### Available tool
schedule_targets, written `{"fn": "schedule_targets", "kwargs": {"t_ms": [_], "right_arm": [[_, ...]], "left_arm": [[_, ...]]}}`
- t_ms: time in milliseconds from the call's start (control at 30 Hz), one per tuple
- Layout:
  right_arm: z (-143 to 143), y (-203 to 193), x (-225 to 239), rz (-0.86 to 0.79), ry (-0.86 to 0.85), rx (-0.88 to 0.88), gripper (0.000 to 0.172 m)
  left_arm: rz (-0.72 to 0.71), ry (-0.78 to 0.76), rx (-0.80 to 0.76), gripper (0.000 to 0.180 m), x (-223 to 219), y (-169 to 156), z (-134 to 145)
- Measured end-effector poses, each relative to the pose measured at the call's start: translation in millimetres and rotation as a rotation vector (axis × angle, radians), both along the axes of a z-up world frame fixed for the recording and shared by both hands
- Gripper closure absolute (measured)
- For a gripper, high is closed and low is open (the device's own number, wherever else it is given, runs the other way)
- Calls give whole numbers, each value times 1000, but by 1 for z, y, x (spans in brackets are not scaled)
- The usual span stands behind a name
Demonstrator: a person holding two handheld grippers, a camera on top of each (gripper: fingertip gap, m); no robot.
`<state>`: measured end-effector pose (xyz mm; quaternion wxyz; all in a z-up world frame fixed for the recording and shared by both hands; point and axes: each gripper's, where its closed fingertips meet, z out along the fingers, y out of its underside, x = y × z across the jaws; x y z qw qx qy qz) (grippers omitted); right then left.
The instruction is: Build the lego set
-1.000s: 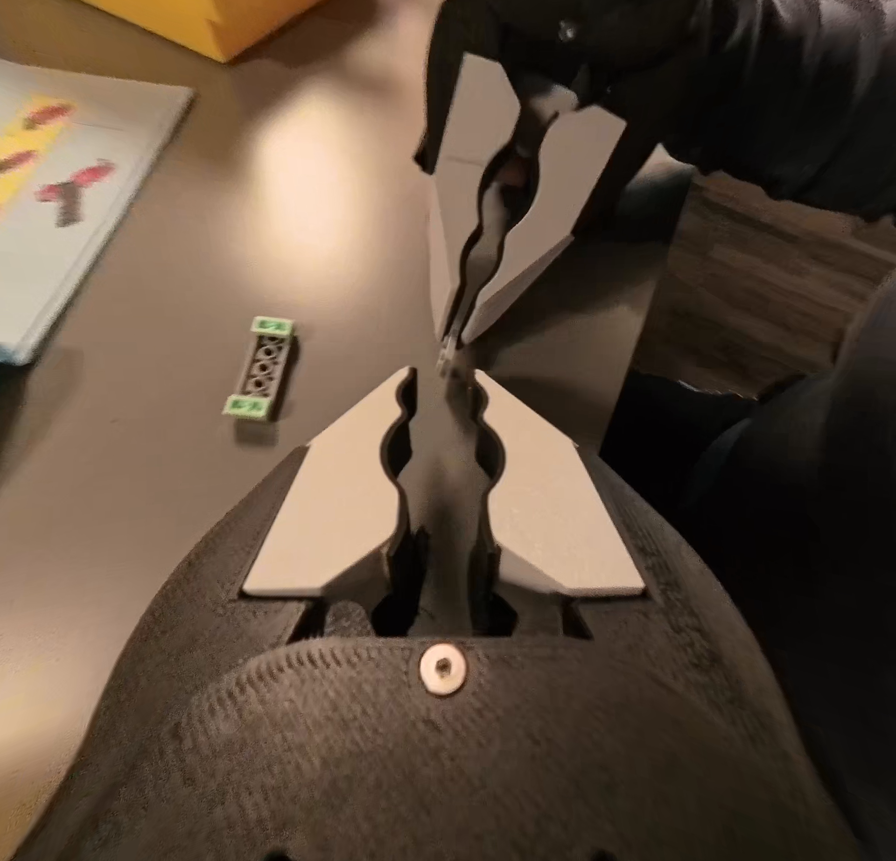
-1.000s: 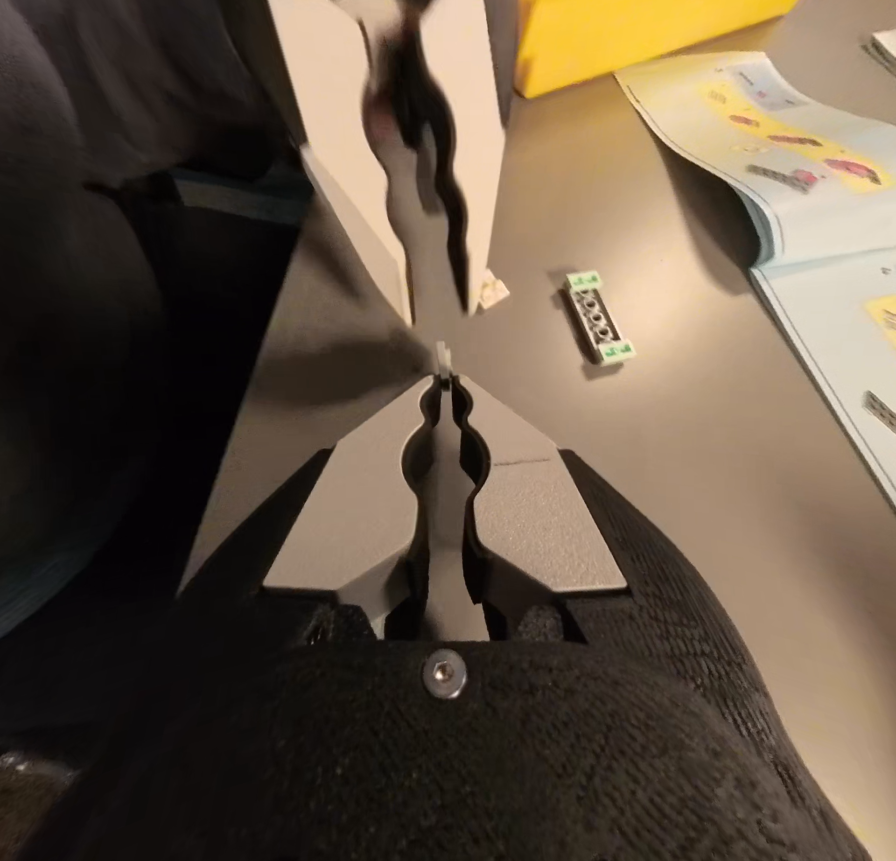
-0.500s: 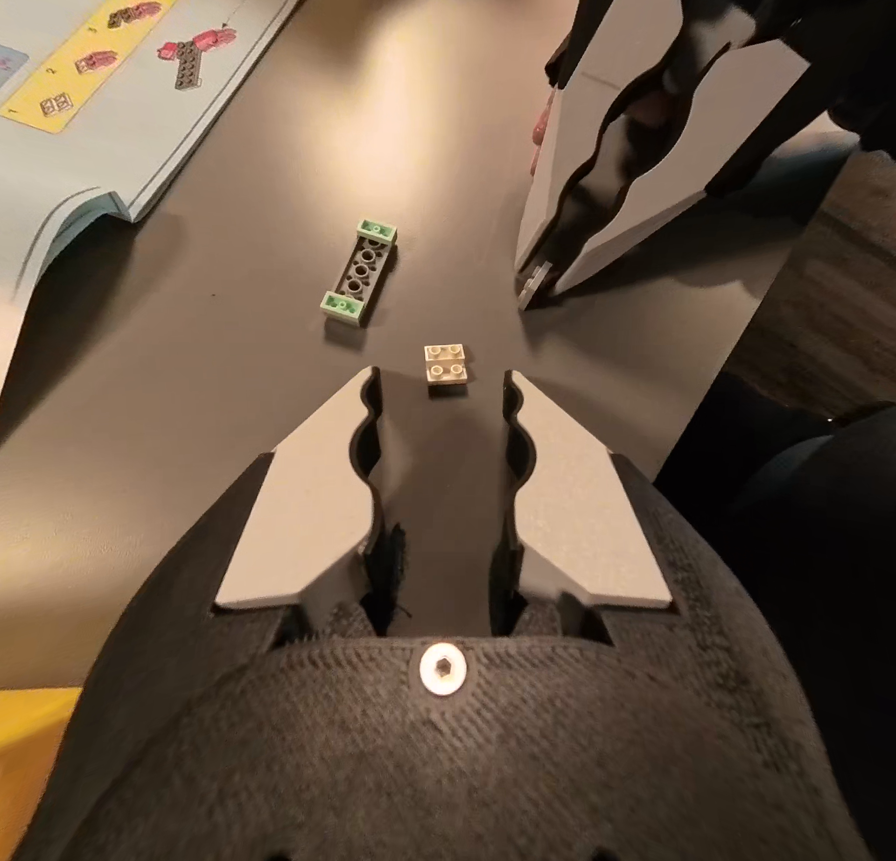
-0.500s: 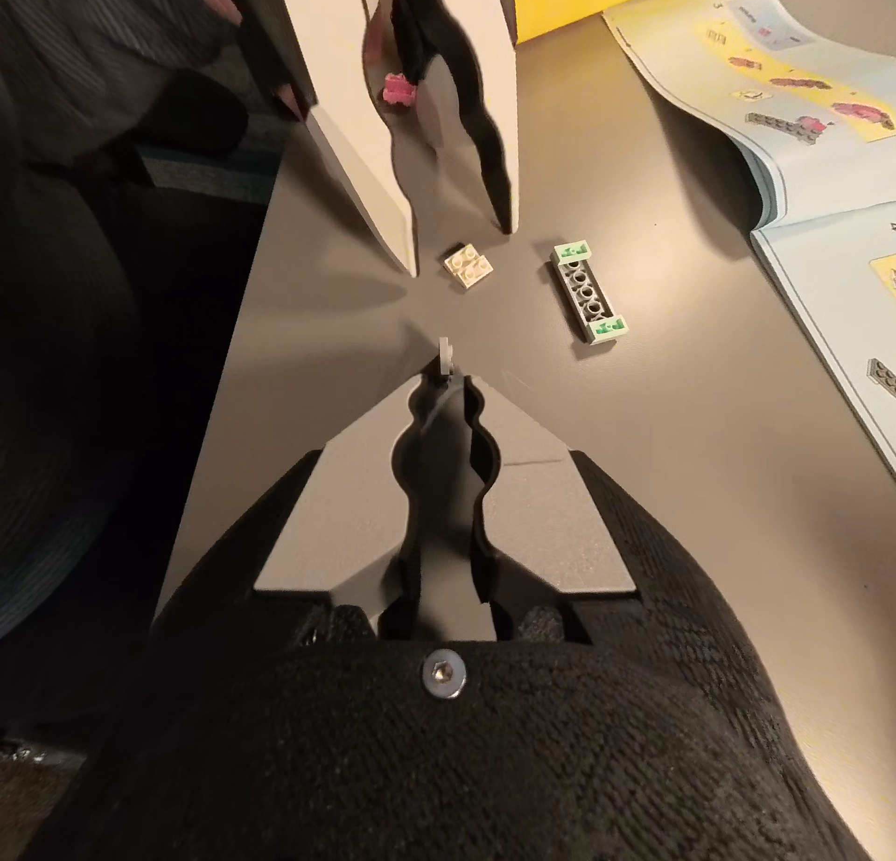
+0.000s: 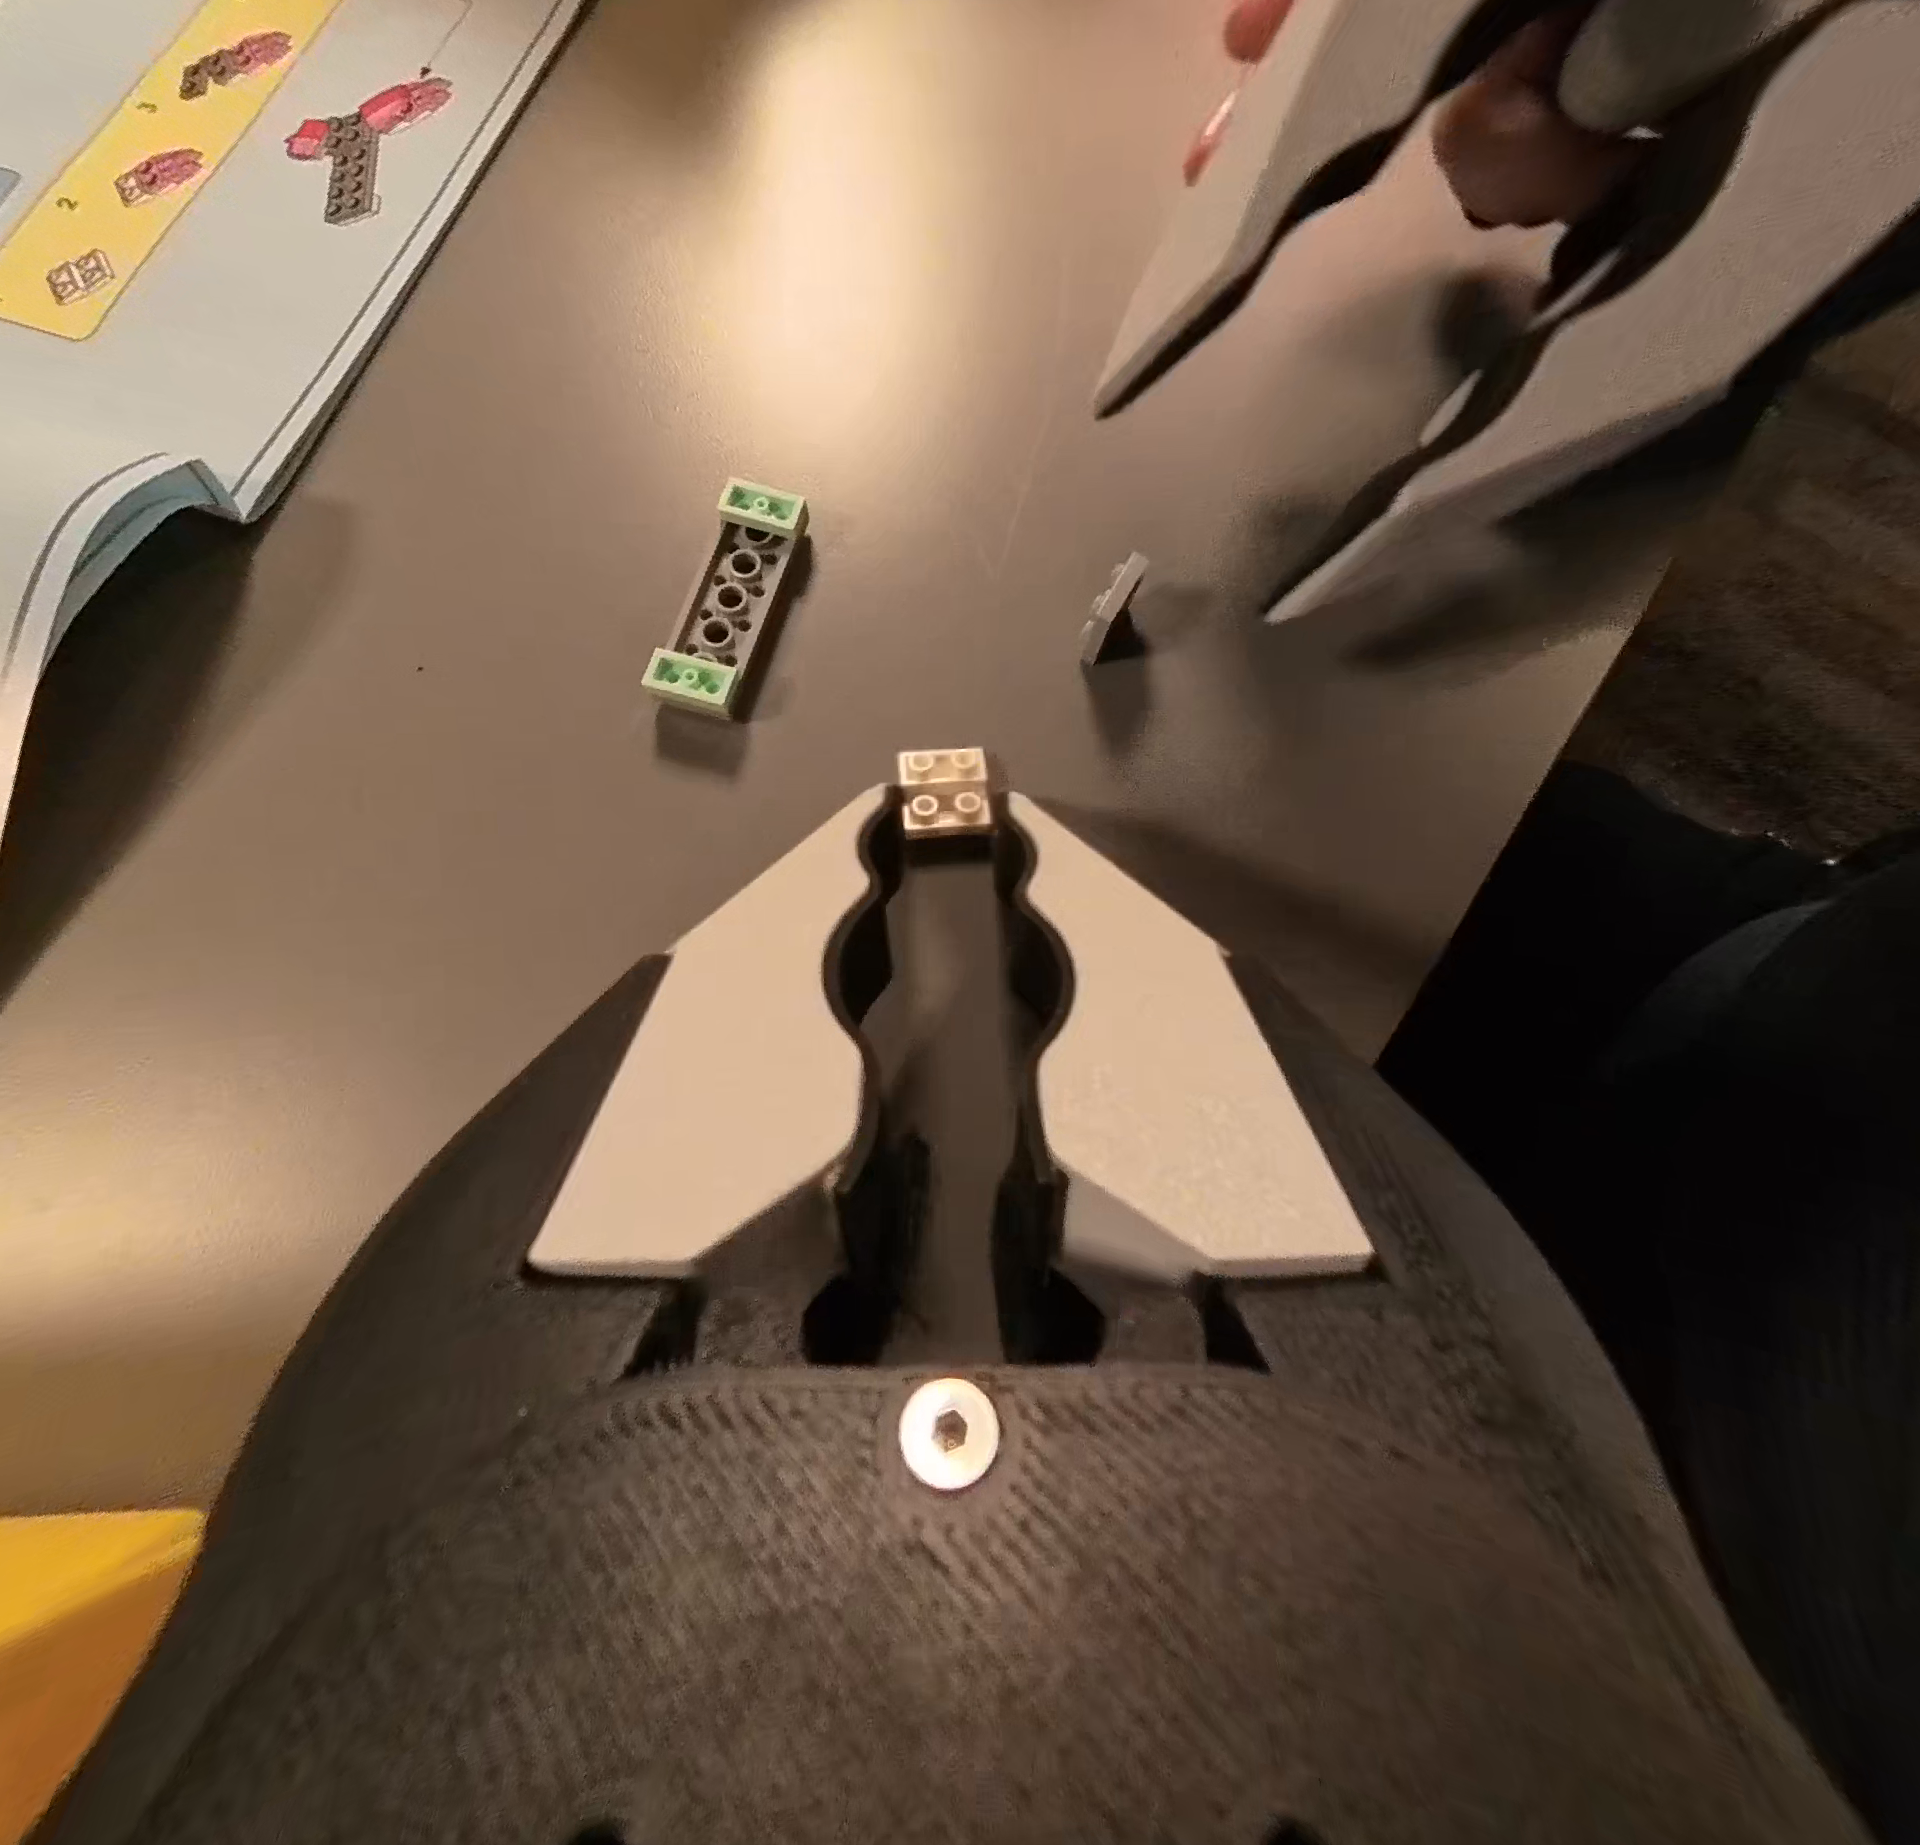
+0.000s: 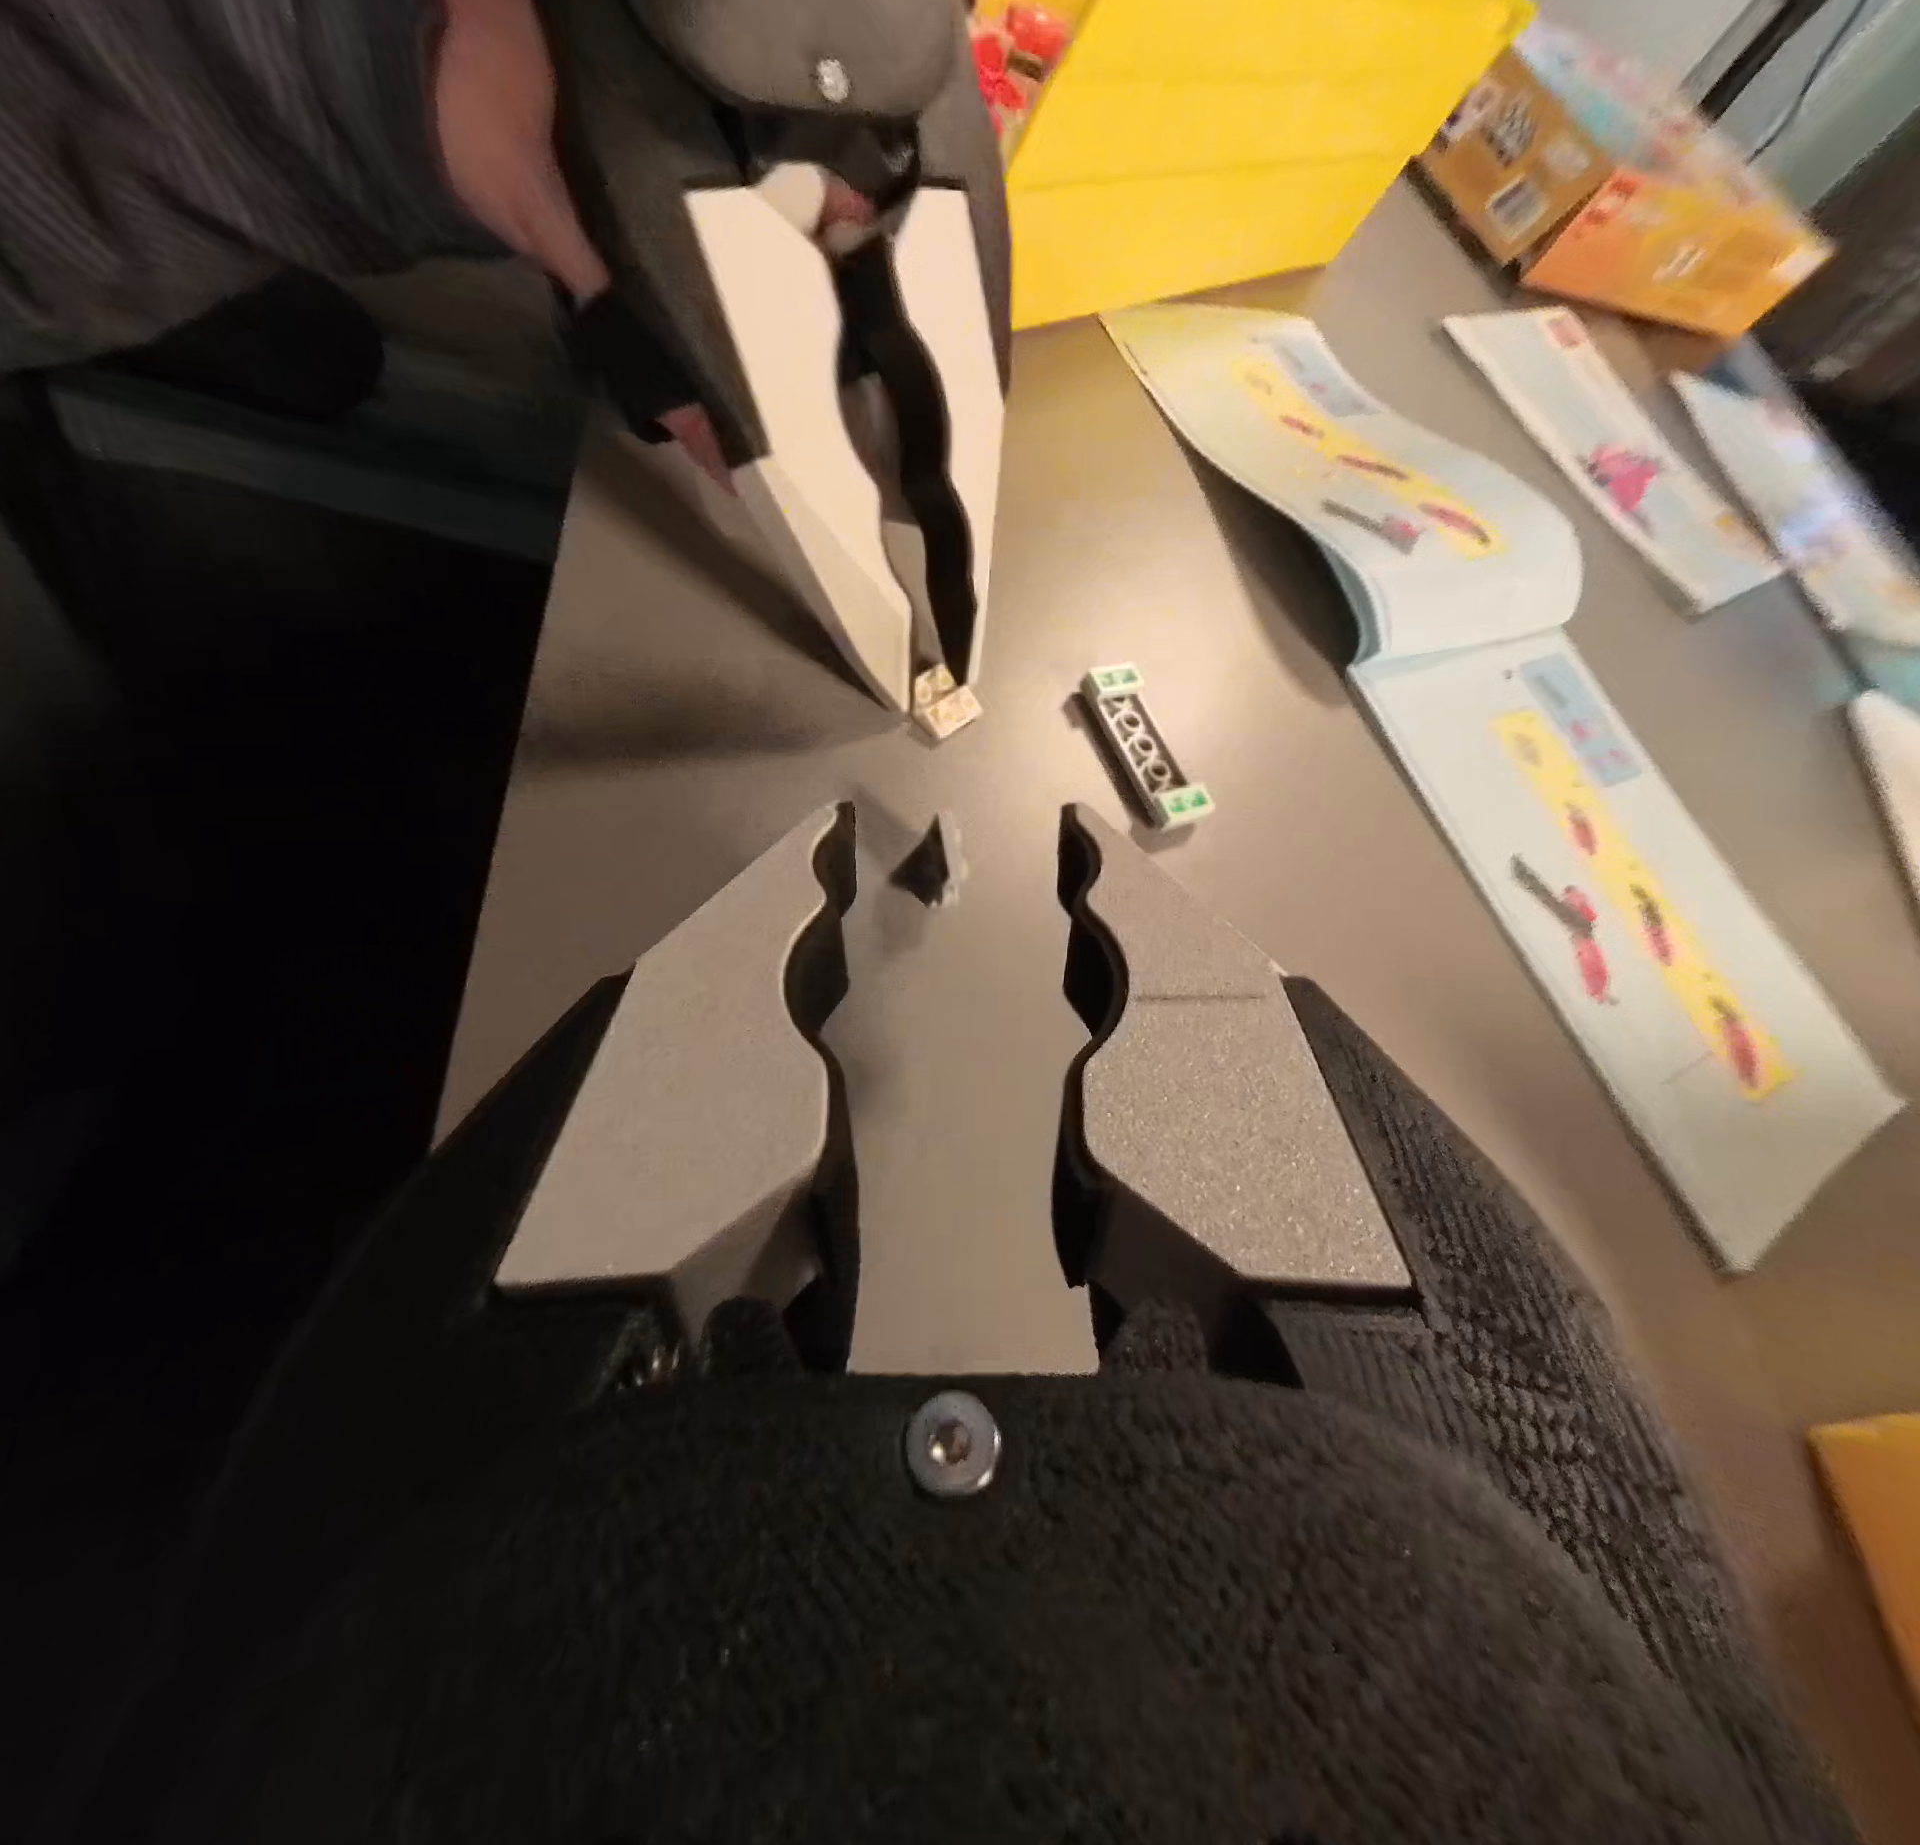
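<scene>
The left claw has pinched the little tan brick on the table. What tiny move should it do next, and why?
Probably lift straight up a little. The left gripper has both fingertips against the small tan two-by-two brick, which seems to rest on the dark brown table; the open right gripper is apart.

Left gripper (image 5: pixel 945 819) pinches tan brick (image 5: pixel 943 805); grey plate (image 5: pixel 1112 606) nearby

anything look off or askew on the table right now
Yes: the small grey plate stands tilted on its edge between the open right gripper's fingers, touching neither, rather than lying flat. The grey-and-green brick piece lies flat.
</scene>
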<state>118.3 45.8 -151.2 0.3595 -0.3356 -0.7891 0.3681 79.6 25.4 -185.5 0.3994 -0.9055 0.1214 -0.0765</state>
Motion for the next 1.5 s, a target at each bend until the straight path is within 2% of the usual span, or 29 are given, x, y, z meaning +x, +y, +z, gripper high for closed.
{"fn": "schedule_targets", "kwargs": {"t_ms": [200,333,500,600,733,767,833,933,1033,1167,1333,1433,1500], "right_arm": [[0,-25,-12,8,191,379,138],[-1,-35,-24,36,279,650,144],[-7,-41,-35,67,323,791,152],[0,-46,-37,71,382,793,168],[5,-46,-31,64,373,673,169],[8,-46,-28,62,372,614,169],[13,-45,-21,63,362,503,169],[20,-42,-13,68,345,350,169],[26,-37,-7,74,341,230,170],[31,-38,1,116,339,81,170],[37,-28,5,115,330,-50,167],[24,-10,3,69,210,-63,138],[13,-5,3,83,100,-91,127]], "left_arm": [[76,-100,-46,166,-3,-4,2],[93,-168,-35,166,0,-12,13],[49,-246,-23,166,11,-23,29],[31,-272,-19,166,13,-28,33],[-61,-204,57,162,19,-27,41],[-103,-138,96,151,22,-27,44],[-211,50,195,148,28,-26,50],[-335,313,322,158,37,-21,58],[-420,416,389,173,46,-17,62],[-487,400,445,176,54,-16,68],[-481,240,387,177,55,-8,73],[-466,176,300,177,49,0,70],[-479,155,234,177,50,4,63]]}}
